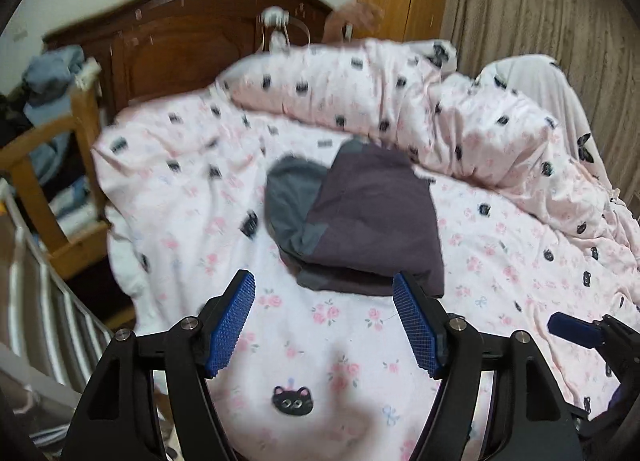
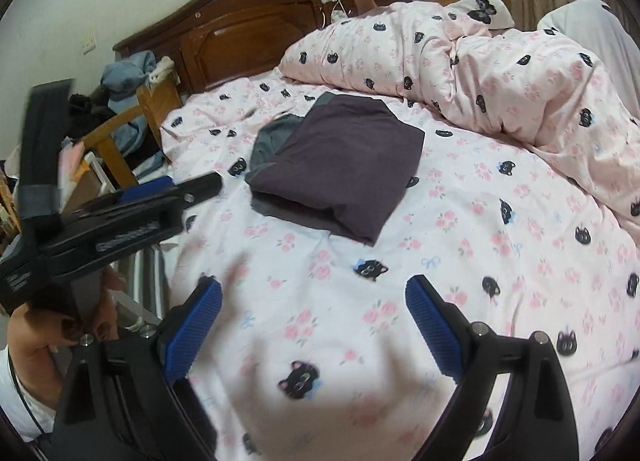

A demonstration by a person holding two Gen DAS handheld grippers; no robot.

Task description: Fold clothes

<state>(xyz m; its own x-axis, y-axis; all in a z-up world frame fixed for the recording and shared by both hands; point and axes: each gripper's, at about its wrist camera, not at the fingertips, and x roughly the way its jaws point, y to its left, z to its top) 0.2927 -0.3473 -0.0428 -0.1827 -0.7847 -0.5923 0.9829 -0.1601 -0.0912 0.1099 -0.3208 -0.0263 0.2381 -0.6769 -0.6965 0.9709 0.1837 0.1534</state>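
From my left wrist camera, the purple-and-grey garment (image 1: 360,217) lay already folded into a compact block on the cat-print bedsheet (image 1: 192,221), straight ahead of my left claw (image 1: 324,325). Its near edge sat just past my right fingertip, and its long axis ran away from me toward the bunched duvet (image 1: 400,101). My left claw's fingers stood wide apart and held nothing. At the right edge of this view the tip of my right claw (image 1: 576,331) showed, further from the garment.

From my right wrist camera, the same folded garment (image 2: 340,165) lay ahead and a little to the left of my right claw (image 2: 314,329), well apart from it, with bare sheet (image 2: 500,261) between. That claw's fingers also stood wide apart and empty. My left claw (image 2: 176,187) reached in from the left, just beside the garment's near-left corner, so I judged it the nearer of the two.

No basket or other container for clothes showed in either view. Whether more folding remained, I could not tell.
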